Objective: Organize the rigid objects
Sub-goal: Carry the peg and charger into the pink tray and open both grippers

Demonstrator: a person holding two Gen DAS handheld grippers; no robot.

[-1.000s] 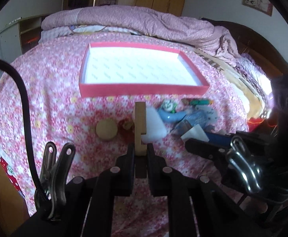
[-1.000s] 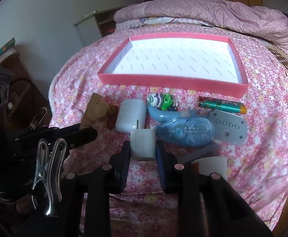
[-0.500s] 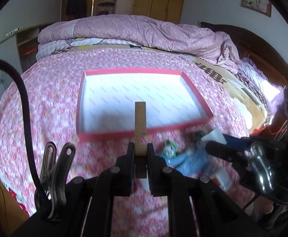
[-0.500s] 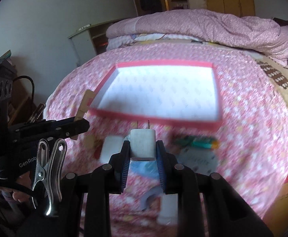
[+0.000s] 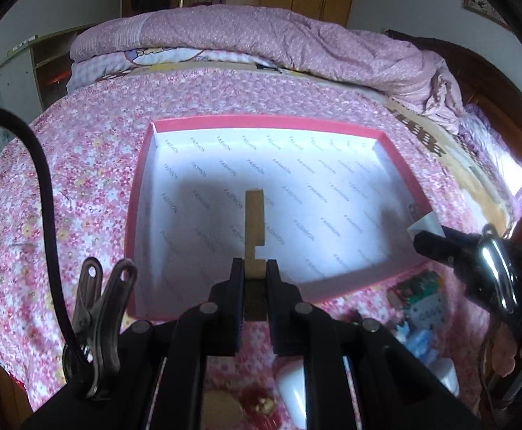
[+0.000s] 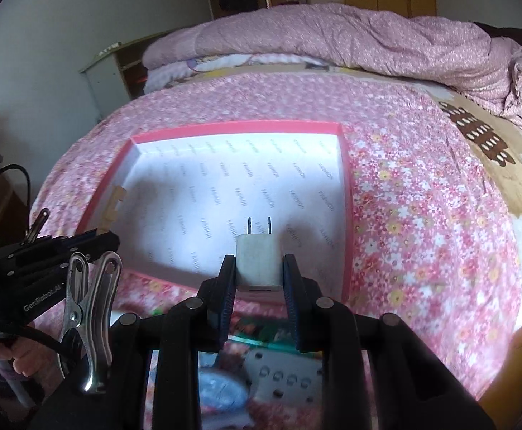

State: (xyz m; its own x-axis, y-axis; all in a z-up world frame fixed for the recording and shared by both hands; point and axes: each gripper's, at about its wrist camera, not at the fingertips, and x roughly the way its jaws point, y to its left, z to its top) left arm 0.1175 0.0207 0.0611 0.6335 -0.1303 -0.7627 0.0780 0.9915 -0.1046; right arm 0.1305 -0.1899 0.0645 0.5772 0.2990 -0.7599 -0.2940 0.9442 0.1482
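Note:
A red-rimmed box lid (image 5: 142, 179) with a white printed floor lies on the flowered bedspread; the right wrist view shows its rim (image 6: 346, 193) too. My left gripper (image 5: 254, 268) is shut on a thin wooden piece (image 5: 253, 222), which stands out over the lid's floor. My right gripper (image 6: 259, 272) is shut on a white plug adapter (image 6: 258, 265), prongs forward, above the lid's near rim. In the right wrist view the wooden piece (image 6: 114, 204) shows at the lid's left edge with the left gripper (image 6: 97, 238) below it. In the left wrist view the right gripper (image 5: 416, 233) holds the adapter (image 5: 425, 224) at the lid's right corner.
Behind both grippers, near the bed's front edge, lie several loose items: a white case (image 5: 293, 394), a round wooden disc (image 5: 221, 408), a small green figure (image 5: 415, 286), a grey plate with holes (image 6: 282, 380) and a blue tape dispenser (image 6: 221, 390). A folded pink quilt (image 5: 261, 43) lies beyond the lid.
Both grippers have moved forward from above the loose items to over the box lid, each carrying its object. The lid now fills the middle of both views.

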